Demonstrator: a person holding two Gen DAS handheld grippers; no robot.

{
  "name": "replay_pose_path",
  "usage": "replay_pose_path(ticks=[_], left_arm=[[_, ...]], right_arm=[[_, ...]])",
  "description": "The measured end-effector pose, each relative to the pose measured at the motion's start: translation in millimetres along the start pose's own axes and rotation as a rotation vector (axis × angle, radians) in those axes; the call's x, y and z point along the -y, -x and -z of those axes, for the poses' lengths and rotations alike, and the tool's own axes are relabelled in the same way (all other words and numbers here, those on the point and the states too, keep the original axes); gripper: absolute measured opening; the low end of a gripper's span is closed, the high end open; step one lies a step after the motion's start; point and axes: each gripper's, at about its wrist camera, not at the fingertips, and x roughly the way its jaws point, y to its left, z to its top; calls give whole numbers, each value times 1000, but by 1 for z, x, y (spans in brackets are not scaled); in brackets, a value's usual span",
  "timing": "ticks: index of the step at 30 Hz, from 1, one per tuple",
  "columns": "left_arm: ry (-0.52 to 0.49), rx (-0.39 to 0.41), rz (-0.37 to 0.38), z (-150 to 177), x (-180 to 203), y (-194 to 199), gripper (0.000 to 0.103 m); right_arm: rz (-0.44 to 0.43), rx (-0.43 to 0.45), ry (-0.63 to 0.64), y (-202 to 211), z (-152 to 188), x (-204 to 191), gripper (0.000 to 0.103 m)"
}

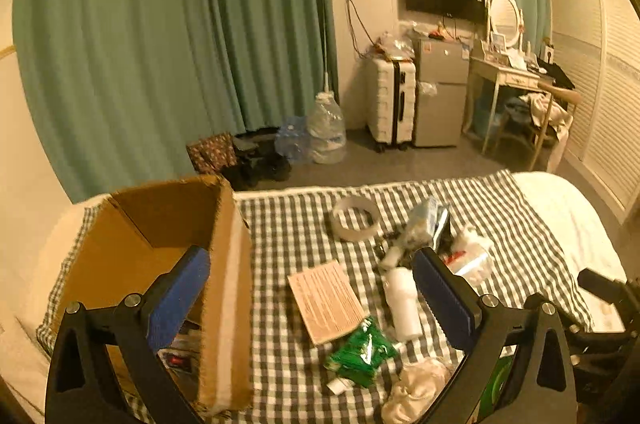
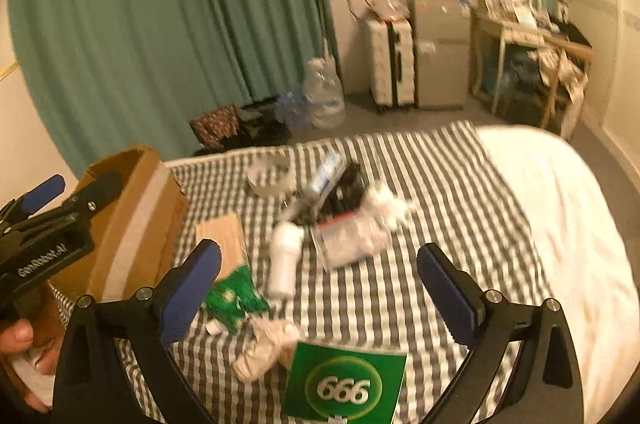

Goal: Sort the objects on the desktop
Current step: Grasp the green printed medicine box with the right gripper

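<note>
Cardboard box (image 1: 168, 248) lower left of left wrist view, open top. Left gripper (image 1: 312, 300) jaws wide apart, nothing btwn pads, one finger (image 1: 180, 300) over box. Ctr on checked cloth (image 1: 280, 224): paper card (image 1: 326, 300), green packet (image 1: 360, 348), white bottle (image 1: 402, 300), tape roll (image 1: 356, 220). Right gripper (image 2: 320, 296) jaws apart, empty, above green 666 box (image 2: 344, 384) at bottom ctr.

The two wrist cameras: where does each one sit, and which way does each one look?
Left wrist view: sits on the left gripper, looks down across the grey-and-white checked cloth at the open brown cardboard box; own jaws wide, empty.
Right wrist view: sits on the right gripper, looks at the white plastic bottle; own jaws open, plus the left gripper and a hand at the left edge.
Shared: box, cloth, bottle, green foil packet, teal curtain.
</note>
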Motion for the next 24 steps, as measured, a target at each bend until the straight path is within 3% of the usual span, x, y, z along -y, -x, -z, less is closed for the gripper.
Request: replay_pose_path(ticks=[12,24], left_arm=[[-1,-210,63,39,22,-59,103],[-3,-365,65,73,24,-95,103]], right_arm=[[106,-73,-11,-26,48,10,99],[116,-184,-20,-50,78,14,99]])
